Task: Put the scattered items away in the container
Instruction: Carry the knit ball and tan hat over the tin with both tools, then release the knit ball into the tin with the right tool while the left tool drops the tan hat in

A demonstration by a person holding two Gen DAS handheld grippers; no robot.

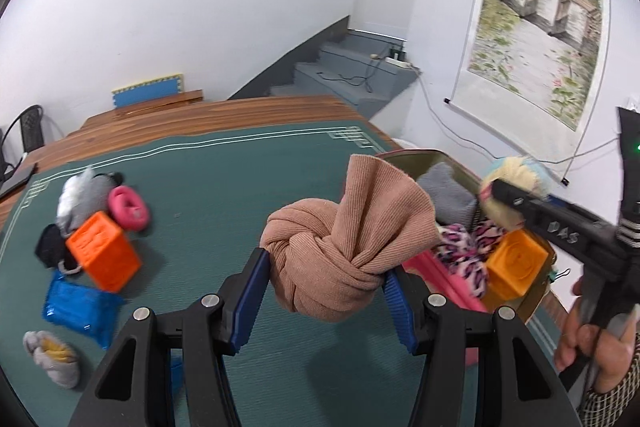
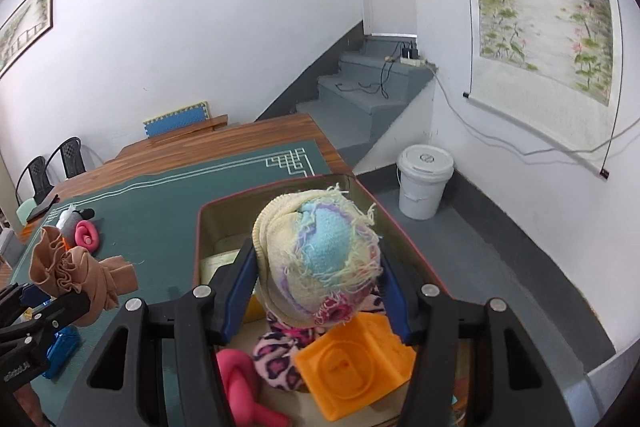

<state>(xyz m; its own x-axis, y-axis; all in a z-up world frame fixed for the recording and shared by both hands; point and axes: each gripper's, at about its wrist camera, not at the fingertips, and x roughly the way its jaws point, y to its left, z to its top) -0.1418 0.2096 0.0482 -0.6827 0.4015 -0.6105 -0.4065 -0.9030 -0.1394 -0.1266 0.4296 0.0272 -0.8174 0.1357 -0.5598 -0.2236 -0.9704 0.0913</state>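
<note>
My left gripper (image 1: 326, 283) is shut on a knotted tan cloth (image 1: 340, 243) and holds it above the green mat, just left of the container (image 1: 416, 158). My right gripper (image 2: 318, 287) is shut on a pastel fringed knit ball (image 2: 320, 259) and holds it over the open container (image 2: 280, 187). Inside the container lie an orange cube (image 2: 356, 363), a leopard-print cloth (image 2: 276, 359), a pink item (image 2: 240, 383) and a grey sock (image 1: 444, 195). The tan cloth also shows at the left of the right wrist view (image 2: 80, 275).
On the mat's left lie an orange cube (image 1: 102, 251), a pink ring-shaped toy (image 1: 128, 207), a grey-white bundle (image 1: 78, 199), a black item (image 1: 50, 247), a blue packet (image 1: 80, 307) and a grey-yellow sock (image 1: 52, 355). A white bucket (image 2: 424, 179) stands on the floor.
</note>
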